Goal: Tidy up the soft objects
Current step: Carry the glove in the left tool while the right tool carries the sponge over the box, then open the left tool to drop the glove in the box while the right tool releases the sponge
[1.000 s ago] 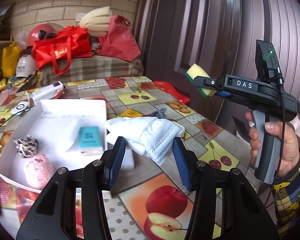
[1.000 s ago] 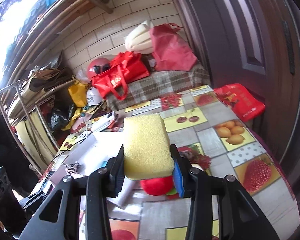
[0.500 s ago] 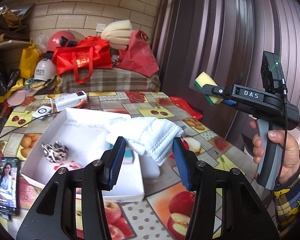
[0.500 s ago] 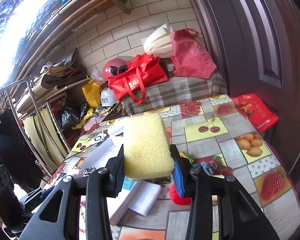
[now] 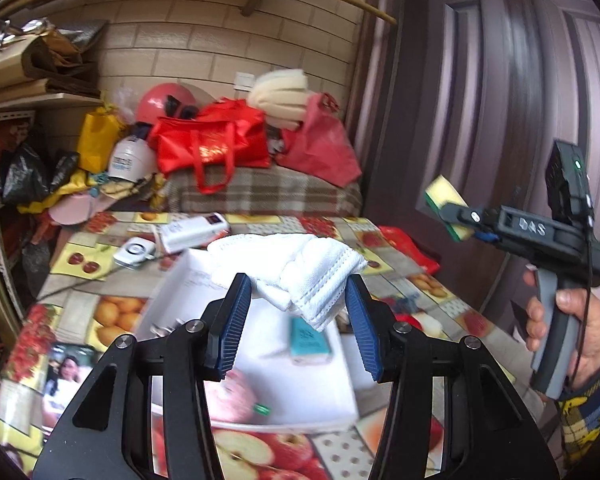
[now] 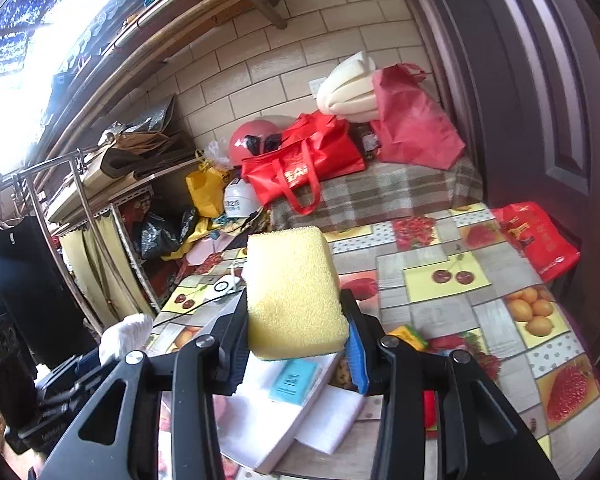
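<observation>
Both tools are loaded above the white box [image 5: 324, 412]: left gripper [image 5: 296, 312] pinches a cloth [image 5: 300, 276], right gripper [image 6: 298, 340] clamps a sponge [image 6: 292, 292], probably for boxing.

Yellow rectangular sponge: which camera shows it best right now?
The right wrist view: the yellow rectangular sponge fills the centre, clamped by the right gripper. The left wrist view shows it small, at the right edge, with its green underside.

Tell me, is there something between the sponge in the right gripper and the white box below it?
Nothing visible. The right gripper holds the yellow sponge in the air above the white box; only a teal packet lies inside.
</observation>
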